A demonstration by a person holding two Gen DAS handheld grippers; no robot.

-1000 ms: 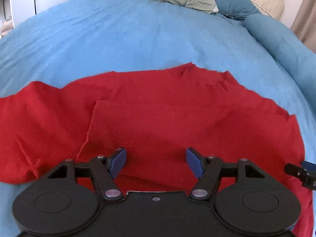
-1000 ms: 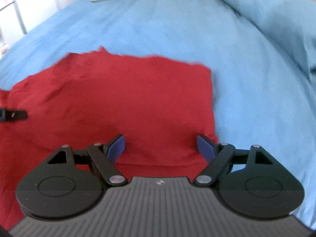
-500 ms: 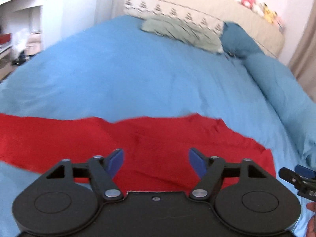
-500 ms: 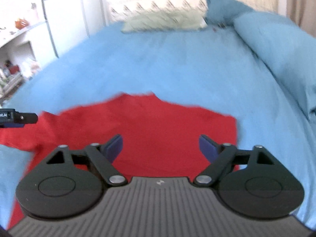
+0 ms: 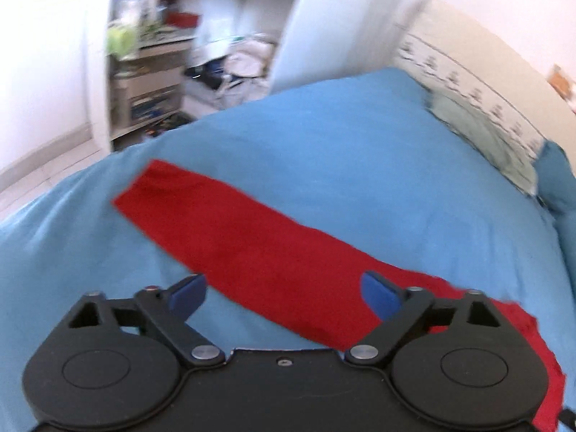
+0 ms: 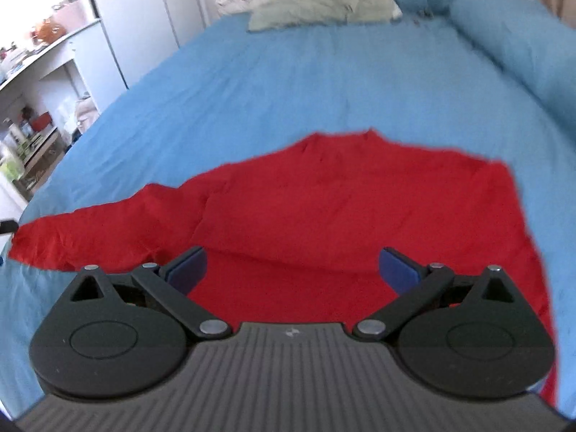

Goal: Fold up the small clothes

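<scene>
Red top [image 6: 360, 216] lies flat on the blue bedcover [image 6: 288, 82], body toward the near edge of the bed, one long sleeve [image 5: 230, 230] stretched out straight to its left. Sleeve cuff ends short of the bed's left edge, with a strip of bare cover beyond it. Far edge of the top is uneven, with a small peak at the neckline; right edge runs fairly straight. A fold line crosses the body just ahead of the right gripper.

Left gripper [image 5: 284, 295]: fingers spread wide, holding nothing, above the sleeve where it meets the body. Right gripper [image 6: 293, 270]: fingers spread wide, empty, over the near part of the body.

Wide bare cover lies beyond the top up to the pillows [image 6: 316, 3]. Shelves [image 5: 154, 64] stand off the left side of the bed
</scene>
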